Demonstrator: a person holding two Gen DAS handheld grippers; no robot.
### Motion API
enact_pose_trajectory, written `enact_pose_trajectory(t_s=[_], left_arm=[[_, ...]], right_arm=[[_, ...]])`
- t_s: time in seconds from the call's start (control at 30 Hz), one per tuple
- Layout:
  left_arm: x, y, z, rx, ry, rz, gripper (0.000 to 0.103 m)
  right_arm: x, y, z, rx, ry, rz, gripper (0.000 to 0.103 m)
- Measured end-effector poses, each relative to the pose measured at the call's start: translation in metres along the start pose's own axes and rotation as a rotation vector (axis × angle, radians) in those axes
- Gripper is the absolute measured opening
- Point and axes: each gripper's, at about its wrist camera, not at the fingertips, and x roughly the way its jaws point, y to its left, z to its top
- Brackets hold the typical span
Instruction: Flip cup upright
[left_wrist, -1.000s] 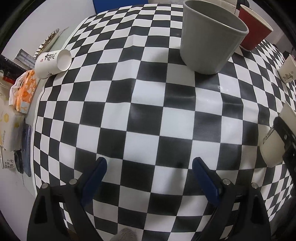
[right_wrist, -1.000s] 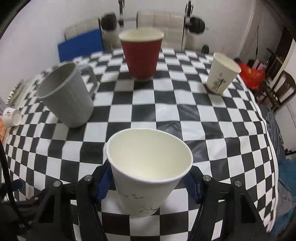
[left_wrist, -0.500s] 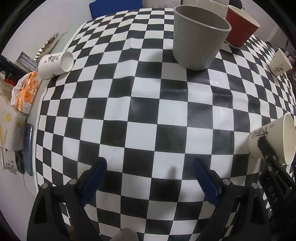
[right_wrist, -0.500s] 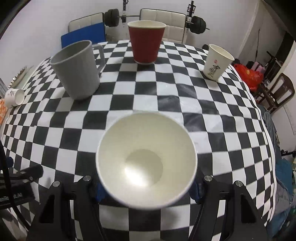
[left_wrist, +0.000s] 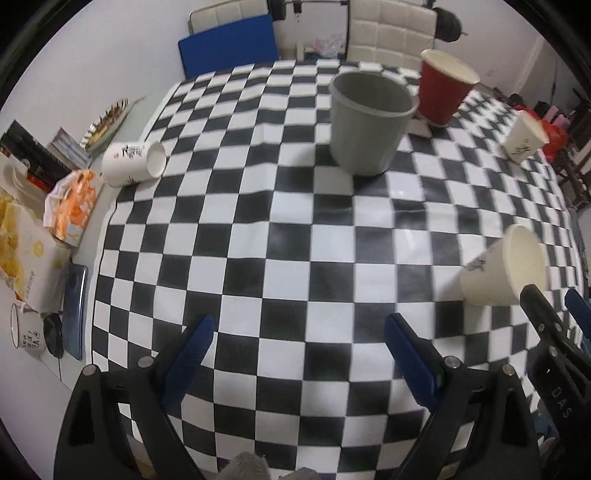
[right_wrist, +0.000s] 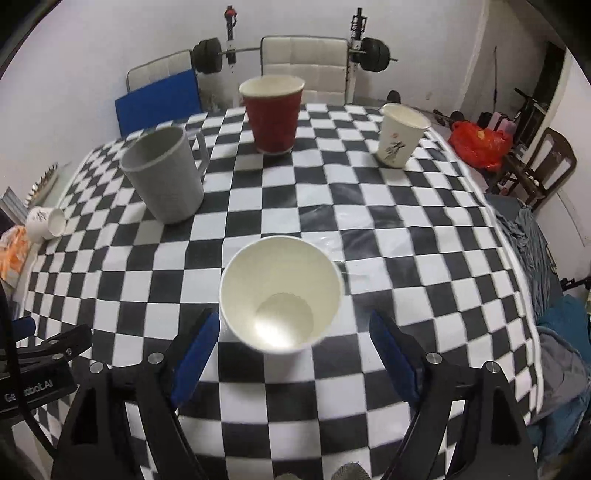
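A round table covered in a black-and-white checkered cloth (right_wrist: 388, 236) fills both wrist views. Near its front edge a white paper cup (right_wrist: 280, 293) stands upright, mouth open to the ceiling, its empty pale inside visible from above. The right gripper (right_wrist: 291, 350) sits just behind this cup with its blue-padded jaws spread wide; the cup lies between and slightly ahead of the fingertips, and neither pad touches it. In the left wrist view the same cup (left_wrist: 504, 267) appears at the far right, with the tip of the right gripper just beside it.

The left gripper (left_wrist: 297, 350) hovers over bare cloth, jaws wide apart and holding nothing.

Farther back stand a grey mug (right_wrist: 164, 173) with a handle, a red paper cup (right_wrist: 273, 114), and another printed white paper cup (right_wrist: 400, 134), all upright. At the left edge of the table a small printed paper cup (left_wrist: 133, 162) lies on its side, its mouth facing right. Beside it, off the cloth, sits an orange snack packet (left_wrist: 72, 205).
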Motion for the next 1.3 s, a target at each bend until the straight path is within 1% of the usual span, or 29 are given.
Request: enact_pose_trajectory(t_s=[0.03,0.1,0.17,0.27,0.4,0.6,0.77,0.9,1.03,1.13,1.3], left_arm=[[-0.006,-0.002,0.000,0.011,-0.010,-0.001,0.094],[-0.022,-0.008,-0.002,0.029,-0.029,-0.010,0.094],[-0.040,-0.011,-0.005,0.032,-0.045,-0.024,0.094],[-0.074,-0.022,-0.012,0.037,-0.069,-0.064,0.095],[-0.122,-0.039,-0.023,0.061,-0.126,-0.078,0.095],[-0.204,-0.053,-0.043,0.049,-0.227,-0.081,0.094],[-0.260,-0.054,-0.058,0.033,-0.300,-0.066,0.094],[-0.288,-0.051,-0.065,0.008,-0.323,-0.049,0.095],[-0.306,-0.046,-0.070,-0.018,-0.341,-0.046,0.094],[-0.314,-0.047,-0.074,-0.020,-0.355,-0.046,0.094],[-0.324,-0.047,-0.079,-0.016,-0.380,-0.044,0.094]], right_arm=[[-0.011,-0.004,-0.002,0.015,-0.008,-0.007,0.085],[-0.027,-0.011,-0.003,0.043,0.010,-0.026,0.086],[-0.045,-0.023,-0.005,0.080,0.051,-0.057,0.086],[-0.076,-0.045,-0.006,0.107,0.128,-0.116,0.086],[-0.119,-0.067,-0.005,0.103,0.166,-0.122,0.086],[-0.216,-0.088,0.002,0.042,0.074,-0.105,0.086],[-0.279,-0.098,0.008,0.022,0.003,-0.083,0.086],[-0.316,-0.100,0.009,0.016,-0.033,-0.053,0.086],[-0.348,-0.101,0.008,0.014,-0.067,-0.037,0.086],[-0.364,-0.101,0.007,0.010,-0.090,-0.040,0.086],[-0.379,-0.101,0.009,0.007,-0.111,-0.051,0.086]])
